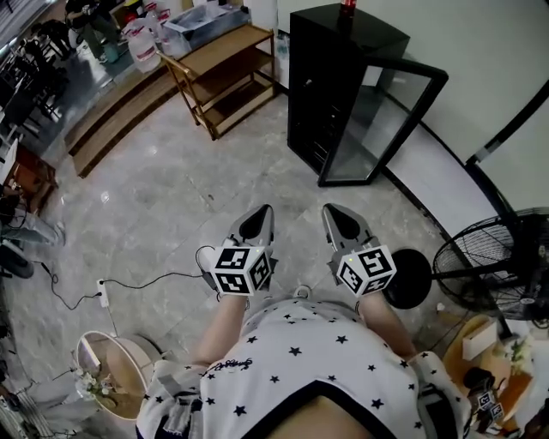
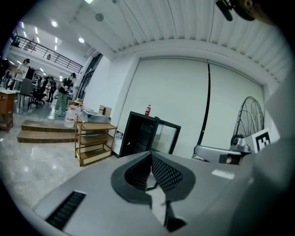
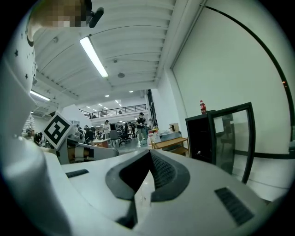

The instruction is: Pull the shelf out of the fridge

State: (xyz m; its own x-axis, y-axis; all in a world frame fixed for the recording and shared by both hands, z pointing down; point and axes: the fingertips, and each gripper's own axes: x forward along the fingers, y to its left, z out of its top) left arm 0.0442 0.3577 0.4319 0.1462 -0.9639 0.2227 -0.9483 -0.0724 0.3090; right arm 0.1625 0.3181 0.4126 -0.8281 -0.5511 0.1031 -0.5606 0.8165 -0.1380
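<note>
Standing well back from the black fridge (image 1: 343, 51), set against the white wall with its glass door (image 1: 377, 120) swung wide open. Inside the dark cabinet, only the faint edges of the shelves (image 1: 310, 129), stacked one above another and all seated within the fridge; anything lying on them too dim to make out. On the fridge's top, upright, a red-labelled soda bottle (image 1: 347, 7).

Holding both tongs low and close to the body, side by side, pointed toward the fridge but far from it. Left gripper (image 1: 262, 212) closed tight, pad against pad, gripping nothing. Right gripper (image 1: 331, 210) likewise pressed together and empty, just beside the left without touching it.

To the left of the fridge, near it, a three-tier wooden rack (image 1: 223, 77). On its top tier a clear plastic bin (image 1: 202, 21), contents unclear, and beside that a pair of translucent water jugs (image 1: 141, 43).

Underfoot, a grey marbled tile floor (image 1: 171, 189), with a white power strip (image 1: 103, 296) and its black cable lying to the left. At the right edge, a black pedestal fan (image 1: 497, 257).
</note>
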